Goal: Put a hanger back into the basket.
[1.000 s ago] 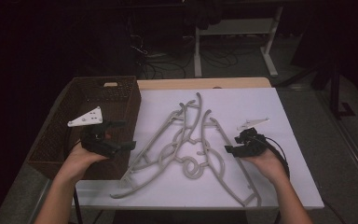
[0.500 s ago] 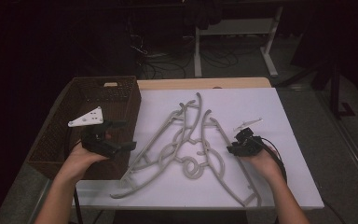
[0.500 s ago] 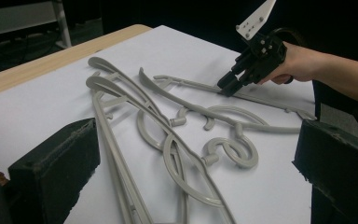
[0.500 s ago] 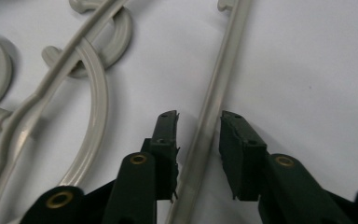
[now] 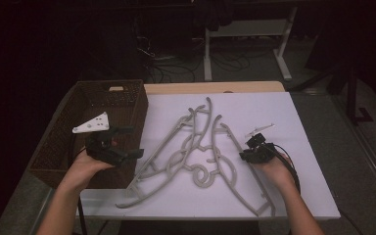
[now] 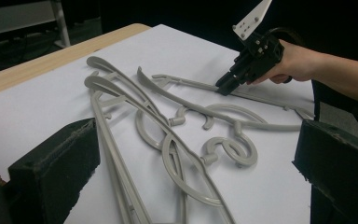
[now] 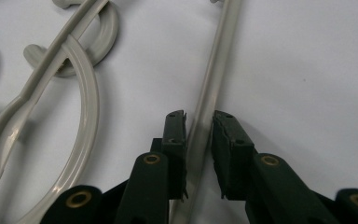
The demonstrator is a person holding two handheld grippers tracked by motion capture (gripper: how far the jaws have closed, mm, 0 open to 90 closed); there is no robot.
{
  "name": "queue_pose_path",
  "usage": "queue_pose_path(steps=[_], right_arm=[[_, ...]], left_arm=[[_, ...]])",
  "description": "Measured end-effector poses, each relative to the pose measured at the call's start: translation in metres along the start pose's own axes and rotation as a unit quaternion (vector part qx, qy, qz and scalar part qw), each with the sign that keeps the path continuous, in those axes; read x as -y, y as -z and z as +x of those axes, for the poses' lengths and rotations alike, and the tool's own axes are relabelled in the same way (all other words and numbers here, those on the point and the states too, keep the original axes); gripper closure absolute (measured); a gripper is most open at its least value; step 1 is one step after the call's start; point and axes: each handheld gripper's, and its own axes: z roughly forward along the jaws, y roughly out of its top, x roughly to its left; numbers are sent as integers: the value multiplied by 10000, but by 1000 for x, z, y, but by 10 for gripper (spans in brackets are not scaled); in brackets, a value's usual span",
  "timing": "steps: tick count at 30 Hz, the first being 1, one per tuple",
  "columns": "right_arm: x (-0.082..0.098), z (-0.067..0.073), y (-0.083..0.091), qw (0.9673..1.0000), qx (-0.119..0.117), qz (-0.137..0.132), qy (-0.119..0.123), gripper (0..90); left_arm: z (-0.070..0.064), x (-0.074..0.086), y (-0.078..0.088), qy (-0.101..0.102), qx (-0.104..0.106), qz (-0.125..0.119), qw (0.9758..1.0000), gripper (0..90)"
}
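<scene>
From my seat at the controls, the worktop (image 5: 215, 88) carries a flat sheet (image 5: 303, 147) across its middle and right, and a basket (image 5: 127, 98) stands at the sheet's left edge. The hangers (image 5: 196, 147) lie tangled on the sheet, fanning from the near edge toward the far side, hooks meeting in the middle. My left gripper (image 5: 111, 147) hangs over the basket's near right corner, just left of the hangers. My right gripper (image 5: 254, 152) sits on the pile's right side, its fingers (image 7: 175, 135) straddling the straight bar (image 7: 212, 84) of the rightmost hanger, one finger on each side.
</scene>
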Motion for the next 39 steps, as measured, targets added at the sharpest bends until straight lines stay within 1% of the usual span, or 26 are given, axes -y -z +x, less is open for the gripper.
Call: queue_pose_path(steps=[9,11,12,15,16,20,23,26,27,28,31,32,33,34,36,38,39], right_arm=[[-2,-8,-1,9999,118,-28,-108,777],[-3,-10,-1,9998,130,-45,-138,785],[-4,-13,0,9997,152,-95,-189,798],[-4,-16,2,9997,126,-133,-157,798],[-5,-19,3,9996,140,-166,-190,798],[-7,-22,6,9994,57,-250,-221,798],[-11,-23,10,9991,54,-393,-158,798],[-16,-24,14,9986,23,-505,-185,799],[-16,-24,14,9986,23,-505,-185,799],[-17,-26,16,9979,-20,-615,-190,799],[-20,-28,19,9967,-86,-784,-210,799],[-22,-28,20,9961,-119,-839,-233,800],[-22,-28,20,9961,-119,-839,-233,800],[-25,-29,22,9947,-180,-988,-205,800],[-27,-29,22,9944,-201,-1023,-176,800],[-34,-28,19,9927,-338,-1154,-119,800],[-34,-28,19,9927,-338,-1154,-119,800]], left_arm=[[0,0,0,10,7,3,10000,0],[0,0,0,9,6,6,10000,0],[0,0,0,7,6,5,10000,0],[0,0,0,4,9,9,10000,0],[0,0,-1,6,15,11,10000,0],[0,0,-1,10,20,9,10000,0],[0,0,-1,8,21,18,10000,0],[-1,0,-1,8,25,22,10000,0],[-1,0,-1,8,25,22,10000,0],[-1,0,-1,1,30,26,10000,0],[-1,-1,-1,5,33,23,10000,0],[0,-1,-1,6,33,28,10000,0],[0,-1,-1,6,33,28,10000,0],[0,-1,-1,3,34,31,10000,0],[-1,-1,-2,6,35,30,10000,0],[-1,-1,-2,0,43,32,10000,0],[-1,-1,-2,0,43,32,10000,0]])
